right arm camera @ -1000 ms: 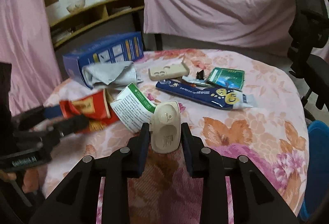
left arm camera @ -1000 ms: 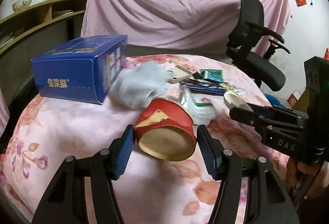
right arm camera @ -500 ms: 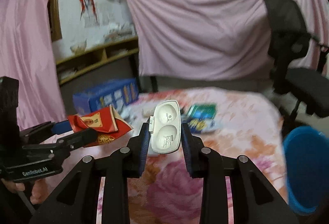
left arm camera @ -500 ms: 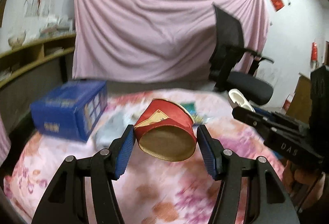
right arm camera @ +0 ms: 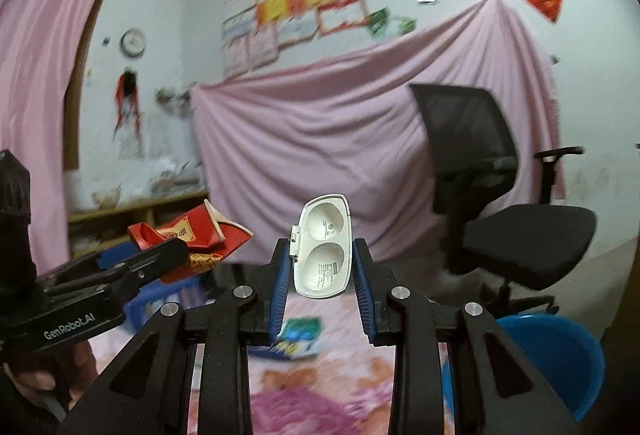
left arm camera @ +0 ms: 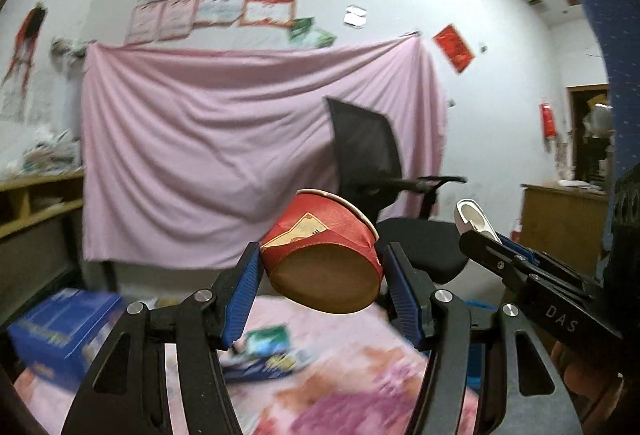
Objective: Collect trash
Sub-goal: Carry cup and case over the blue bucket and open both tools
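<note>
Floral table (left arm camera: 340, 375), blurred, below both sets of jaws. Blue bin (right arm camera: 560, 355) low, right of right jaws. Blue box (left arm camera: 60, 331) low, left of left jaws.

Left gripper (left arm camera: 322, 283): jaws about half open, pads pressing sides of crushed red paper cup (left arm camera: 324, 255). Cup lies between jaws, long axis along fingers, base toward camera, rim pointing away and tilted up.

Right gripper (right arm camera: 322, 271): jaws narrow, clamped on white plastic case (right arm camera: 324, 247). Case upright between pads, long axis vertical, hollows facing camera, top end above fingertips.
</note>
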{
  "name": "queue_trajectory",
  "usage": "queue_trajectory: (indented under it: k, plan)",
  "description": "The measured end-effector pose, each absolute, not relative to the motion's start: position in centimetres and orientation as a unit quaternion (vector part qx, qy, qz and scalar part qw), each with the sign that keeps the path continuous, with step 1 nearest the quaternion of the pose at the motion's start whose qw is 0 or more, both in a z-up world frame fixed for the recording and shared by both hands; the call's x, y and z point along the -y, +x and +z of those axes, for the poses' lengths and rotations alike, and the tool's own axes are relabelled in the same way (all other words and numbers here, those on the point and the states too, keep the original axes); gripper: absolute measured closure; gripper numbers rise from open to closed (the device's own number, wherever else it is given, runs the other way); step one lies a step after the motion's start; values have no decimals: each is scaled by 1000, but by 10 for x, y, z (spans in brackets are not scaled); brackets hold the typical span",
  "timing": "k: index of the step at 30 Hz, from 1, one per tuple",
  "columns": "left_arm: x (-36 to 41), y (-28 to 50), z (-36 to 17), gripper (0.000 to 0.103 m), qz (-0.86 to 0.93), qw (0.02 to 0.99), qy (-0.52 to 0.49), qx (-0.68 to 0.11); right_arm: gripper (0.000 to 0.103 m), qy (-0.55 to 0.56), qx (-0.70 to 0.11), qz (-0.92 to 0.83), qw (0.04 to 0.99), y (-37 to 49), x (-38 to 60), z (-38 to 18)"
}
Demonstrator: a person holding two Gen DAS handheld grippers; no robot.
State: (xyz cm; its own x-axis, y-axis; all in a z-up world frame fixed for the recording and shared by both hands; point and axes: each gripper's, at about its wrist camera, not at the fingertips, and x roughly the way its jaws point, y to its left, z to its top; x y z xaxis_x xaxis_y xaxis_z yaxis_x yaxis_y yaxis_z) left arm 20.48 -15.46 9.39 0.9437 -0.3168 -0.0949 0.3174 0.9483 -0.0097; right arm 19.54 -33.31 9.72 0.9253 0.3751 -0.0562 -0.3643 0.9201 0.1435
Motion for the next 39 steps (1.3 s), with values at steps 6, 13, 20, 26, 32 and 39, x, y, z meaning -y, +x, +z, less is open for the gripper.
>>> queue_trajectory:
  k: [6, 13, 20, 26, 32, 39]
  plan:
    - [198, 220, 105, 47, -202, 979, 26, -25, 75, 90, -14, 128, 988, 194, 378, 101]
    - [242, 257, 99, 47, -239, 969, 10, -64, 75, 101, -32, 75, 991, 203, 416, 92]
    - [275, 284, 91, 47, -266, 957, 6, -111, 75, 126, -75, 35, 989, 219, 446, 77]
    - [306, 300, 75, 47, -287, 945, 19, -156, 75, 149, -125, 8, 981, 233, 466, 62]
    - [331, 316, 59, 47, -293, 932, 14, -213, 75, 177, -178, -10, 968, 244, 484, 46]
    - [342, 329, 51, 47, -297, 920, 15, -256, 75, 204, -224, -18, 953, 254, 500, 27]
